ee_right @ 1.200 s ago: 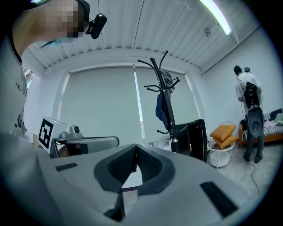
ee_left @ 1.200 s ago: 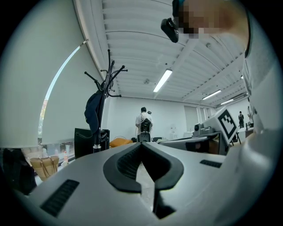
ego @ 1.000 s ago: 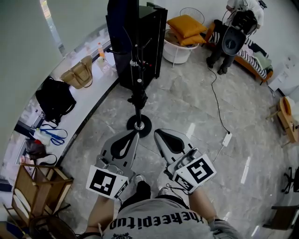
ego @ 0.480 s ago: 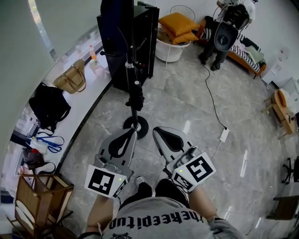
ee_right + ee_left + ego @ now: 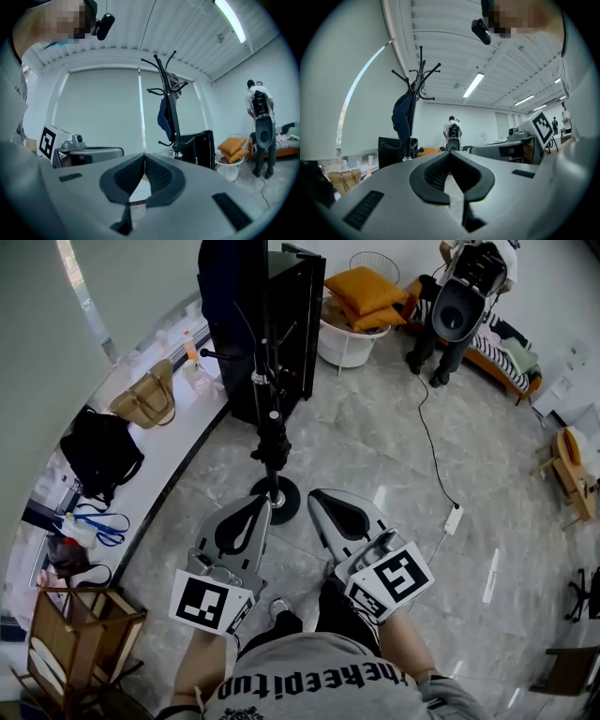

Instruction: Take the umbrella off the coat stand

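Note:
The black coat stand (image 5: 273,432) rises from a round base on the marble floor, straight ahead of me. A dark blue folded umbrella (image 5: 225,287) hangs from its upper hooks; it also shows as the umbrella (image 5: 400,118) left of the pole and the umbrella (image 5: 162,117) beside the pole. My left gripper (image 5: 265,503) is held level with its tip over the stand's base, jaws shut and empty. My right gripper (image 5: 316,498) sits beside it, also shut on nothing. Both are well short of the umbrella. The left gripper (image 5: 450,155) and right gripper (image 5: 144,157) show their pads meeting.
A black cabinet (image 5: 298,320) stands right behind the stand. A white basket with orange cushions (image 5: 361,310) and a person with camera gear (image 5: 459,306) are at the back right. A cable and power strip (image 5: 453,518) lie on the floor. Bags (image 5: 145,395) sit on the left ledge.
Both grippers have edged forward toward the stand's base, still shut. The person at the back has shifted slightly.

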A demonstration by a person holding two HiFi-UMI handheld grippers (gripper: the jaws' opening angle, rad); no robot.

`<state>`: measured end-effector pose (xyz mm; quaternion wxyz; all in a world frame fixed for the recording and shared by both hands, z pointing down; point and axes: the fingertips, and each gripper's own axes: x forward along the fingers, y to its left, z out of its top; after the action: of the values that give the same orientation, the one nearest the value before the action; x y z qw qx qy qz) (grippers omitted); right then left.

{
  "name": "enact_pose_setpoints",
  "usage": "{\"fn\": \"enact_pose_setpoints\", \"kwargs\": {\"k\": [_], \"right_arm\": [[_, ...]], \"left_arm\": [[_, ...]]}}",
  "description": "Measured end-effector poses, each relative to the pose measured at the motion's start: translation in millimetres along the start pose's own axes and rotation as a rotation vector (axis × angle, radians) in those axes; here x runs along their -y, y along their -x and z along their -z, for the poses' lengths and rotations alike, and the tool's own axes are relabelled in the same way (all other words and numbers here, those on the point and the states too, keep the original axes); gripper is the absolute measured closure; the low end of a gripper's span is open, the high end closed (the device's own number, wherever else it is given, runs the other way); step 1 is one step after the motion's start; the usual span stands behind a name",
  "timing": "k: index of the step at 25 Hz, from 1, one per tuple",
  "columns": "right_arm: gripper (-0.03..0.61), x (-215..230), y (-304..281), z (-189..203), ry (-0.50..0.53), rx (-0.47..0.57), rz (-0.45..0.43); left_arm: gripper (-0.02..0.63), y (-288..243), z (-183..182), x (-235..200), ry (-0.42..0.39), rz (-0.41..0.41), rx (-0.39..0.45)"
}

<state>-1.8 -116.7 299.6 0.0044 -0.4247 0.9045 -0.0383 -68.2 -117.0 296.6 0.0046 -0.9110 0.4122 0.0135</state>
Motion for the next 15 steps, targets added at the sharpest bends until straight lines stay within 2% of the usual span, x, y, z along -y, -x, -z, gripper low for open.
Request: {"fn": "enact_pose_setpoints", "kwargs": {"k": [15], "right_arm": [[0.566, 67.2, -37.7, -4.3, 0.023, -0.037, -0.169]], "left_arm": [[0.598, -65.3, 3.8, -10.8, 0.011, -0.144, 0.004]]}}
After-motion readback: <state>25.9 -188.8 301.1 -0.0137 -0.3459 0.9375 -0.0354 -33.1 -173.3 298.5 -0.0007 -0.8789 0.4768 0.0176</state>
